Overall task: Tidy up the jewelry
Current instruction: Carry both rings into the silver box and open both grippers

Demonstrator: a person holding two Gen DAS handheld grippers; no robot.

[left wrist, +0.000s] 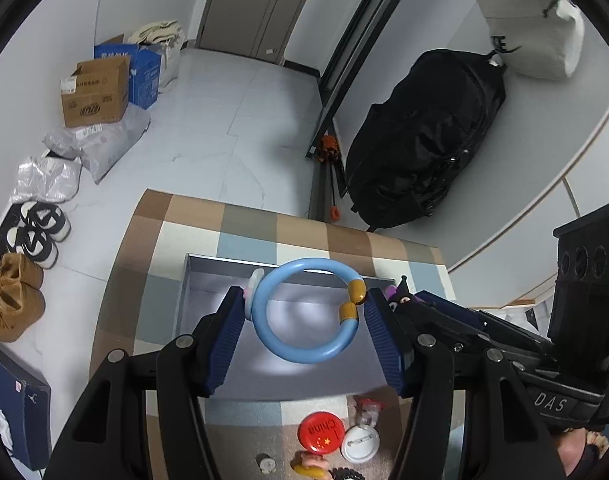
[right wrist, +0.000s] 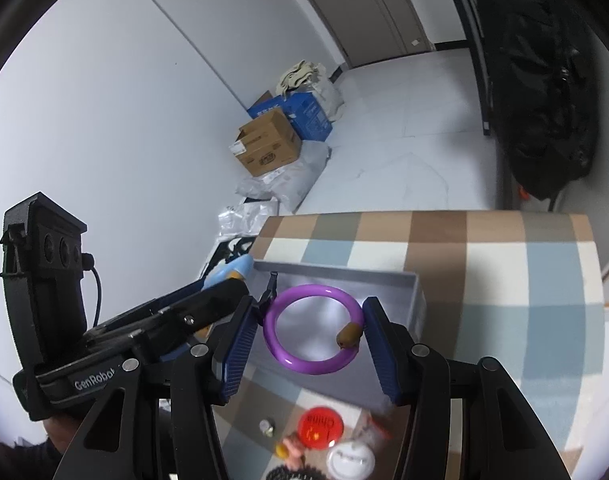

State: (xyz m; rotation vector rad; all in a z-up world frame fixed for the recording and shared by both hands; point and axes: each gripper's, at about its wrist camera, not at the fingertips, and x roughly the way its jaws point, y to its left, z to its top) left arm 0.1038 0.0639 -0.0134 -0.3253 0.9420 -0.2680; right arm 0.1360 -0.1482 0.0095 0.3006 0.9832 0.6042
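Left wrist view: left tool [left wrist: 304, 316] clamps a blue ring [left wrist: 304, 312]; right tool [right wrist: 310, 334] clamps a purple ring [right wrist: 314, 330]. Both hang over the tray [left wrist: 208, 276] near the table's far edge, so lowering and releasing seems next.

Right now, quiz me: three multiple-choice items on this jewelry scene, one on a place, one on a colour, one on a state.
1. Where is the grey tray?
A. on the checkered cloth
B. on the floor
C. on the cardboard box

2. What colour is the bracelet in the right tool?
A. green
B. purple
C. red

3. How is the blue bracelet held?
A. lying loose on the cloth
B. hanging from one finger
C. clamped between the left tool's two pads

Answers: 1 A, the checkered cloth shows around the tray's rim. 2 B, the purple bracelet spans its pads. 3 C, both blue pads press its sides above the tray.
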